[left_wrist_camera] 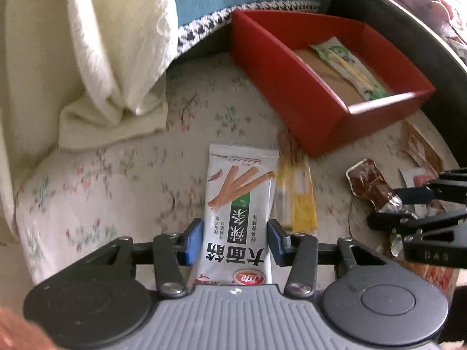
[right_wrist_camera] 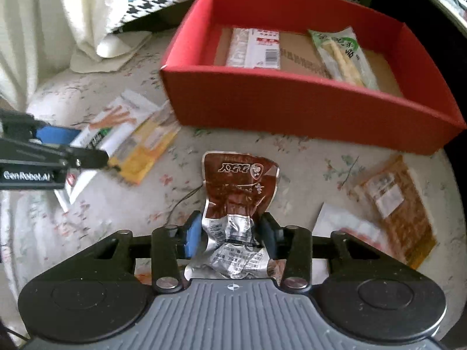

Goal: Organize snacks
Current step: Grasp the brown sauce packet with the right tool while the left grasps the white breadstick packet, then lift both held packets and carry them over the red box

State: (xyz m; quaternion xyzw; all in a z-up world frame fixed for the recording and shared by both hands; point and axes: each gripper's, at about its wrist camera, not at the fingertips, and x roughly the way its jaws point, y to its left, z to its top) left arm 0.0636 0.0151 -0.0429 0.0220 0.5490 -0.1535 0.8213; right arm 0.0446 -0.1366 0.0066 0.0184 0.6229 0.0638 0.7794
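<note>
— Floral bedding (left_wrist_camera: pixel 122 175) carries everything, with a cream blanket (left_wrist_camera: pixel 96 58) bunched at its far left edge and the red box (right_wrist_camera: pixel 292 108) along the far side. Where are the snacks?

— Two already lie in the box: a white packet (right_wrist_camera: pixel 254 48) and a green one (right_wrist_camera: pixel 341 55). The white stick-snack packet (left_wrist_camera: pixel 239 204) sits in the middle of the bedding, lengthwise between the left gripper (left_wrist_camera: pixel 235 237) fingers, whose blue pads press its long edges. Just beside it lies a yellow packet (left_wrist_camera: pixel 297 192).

— And the other hand?

— The right gripper (right_wrist_camera: pixel 230 237) is clenched on the crumpled tail of a brown foil pouch (right_wrist_camera: pixel 239 183), near the box's front wall. An orange-brown packet (right_wrist_camera: pixel 394 201) lies loose toward the right edge.

— How will they handle?

— Light and limp, I'd judge. The foil looks slick and creases easily, so the bunched end is a fair hold, though it could slide out. The white packet is flat and floppy; held across its width near one end, it will probably droop, so a gentle squeeze suits the sticks inside.
</note>
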